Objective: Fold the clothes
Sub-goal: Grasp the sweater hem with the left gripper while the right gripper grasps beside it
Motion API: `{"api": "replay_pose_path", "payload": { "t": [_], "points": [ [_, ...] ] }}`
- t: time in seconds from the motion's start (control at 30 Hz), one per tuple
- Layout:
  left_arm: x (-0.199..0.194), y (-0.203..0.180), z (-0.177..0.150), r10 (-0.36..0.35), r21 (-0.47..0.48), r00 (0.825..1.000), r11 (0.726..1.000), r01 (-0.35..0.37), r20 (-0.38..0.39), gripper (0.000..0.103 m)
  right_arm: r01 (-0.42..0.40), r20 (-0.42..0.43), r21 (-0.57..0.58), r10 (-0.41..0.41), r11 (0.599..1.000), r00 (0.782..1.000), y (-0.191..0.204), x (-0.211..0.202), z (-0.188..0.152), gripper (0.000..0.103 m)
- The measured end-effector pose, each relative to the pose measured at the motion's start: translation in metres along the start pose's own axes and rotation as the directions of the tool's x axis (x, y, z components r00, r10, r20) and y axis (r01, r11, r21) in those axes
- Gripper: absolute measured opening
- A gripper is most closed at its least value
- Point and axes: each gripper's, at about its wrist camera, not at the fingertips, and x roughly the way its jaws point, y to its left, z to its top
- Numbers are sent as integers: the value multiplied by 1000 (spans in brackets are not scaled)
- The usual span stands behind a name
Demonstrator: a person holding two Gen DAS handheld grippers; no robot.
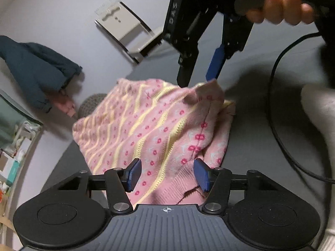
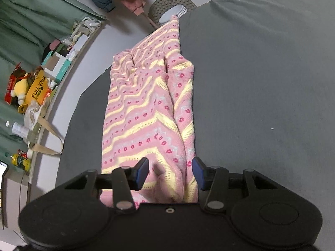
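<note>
Pink knit sweater [image 1: 146, 129] folded lengthwise on grey mattress [image 2: 261, 83], far end hanging over the edge. Left gripper [image 1: 167, 174] spread, straddling ribbed hem. Right gripper [image 2: 170, 172] spread over opposite end.

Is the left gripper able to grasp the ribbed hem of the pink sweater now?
Probably yes: the left gripper is open, the pink sweater hem lies between its fingers, and nothing blocks it.
</note>
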Motion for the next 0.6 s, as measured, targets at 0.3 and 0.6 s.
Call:
{"api": "replay_pose_path", "payload": {
  "t": [0.3, 0.6],
  "points": [
    [19, -27, 9, 3, 89, 1000, 996, 0, -30, 34, 6, -24, -1, -6, 1000, 1000, 1, -2, -6, 46],
    [15, -32, 8, 4, 120, 999, 993, 1, -42, 8, -23, -92, 6, 24, 1000, 996, 3, 10, -10, 14]
  ]
}}
